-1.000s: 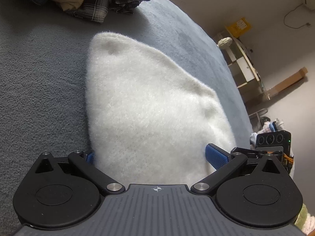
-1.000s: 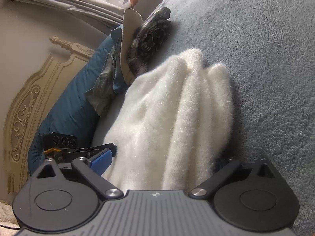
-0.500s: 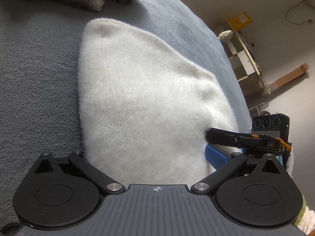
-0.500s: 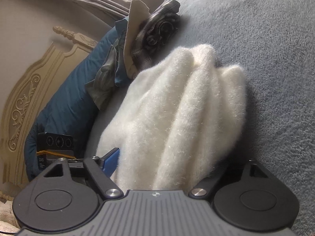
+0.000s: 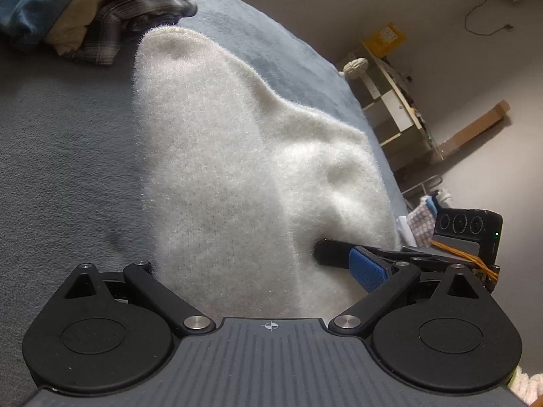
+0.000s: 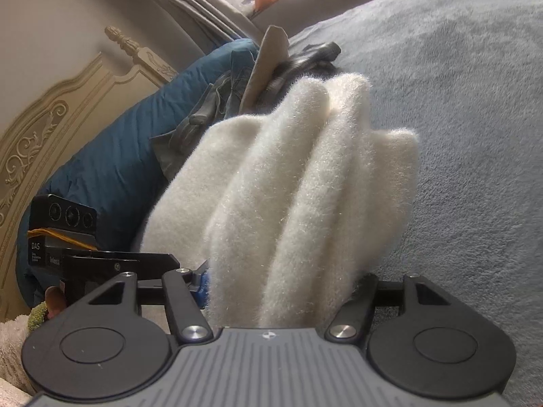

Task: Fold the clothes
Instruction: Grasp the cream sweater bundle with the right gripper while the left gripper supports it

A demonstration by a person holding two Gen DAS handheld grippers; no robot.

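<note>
A fluffy white sweater (image 5: 237,169) lies on the grey blanket (image 5: 51,169). Its near end fills the gap between my left gripper (image 5: 258,264) fingers, which stand wide apart and open around it; the blue pad (image 5: 368,269) shows on the right. My right gripper (image 6: 285,281) has its fingers drawn in on a thick bunch of the sweater (image 6: 298,186), which rises from the bed in long folds. In the left wrist view the right gripper's black finger (image 5: 334,252) presses into the sweater's right edge. The left gripper's body (image 6: 68,234) shows at the right wrist view's left.
A heap of plaid, beige and blue clothes (image 5: 101,17) sits just beyond the sweater's far end. A blue quilt (image 6: 118,149) and carved headboard (image 6: 40,129) lie left of the right gripper. A shelf unit (image 5: 397,101) stands past the bed edge. A hand (image 6: 52,302) holds the left gripper.
The right gripper's fingers have closed inward on the sweater and it has moved toward the left gripper. The sweater's end has bunched into raised folds. The left gripper's fingers keep their width.
</note>
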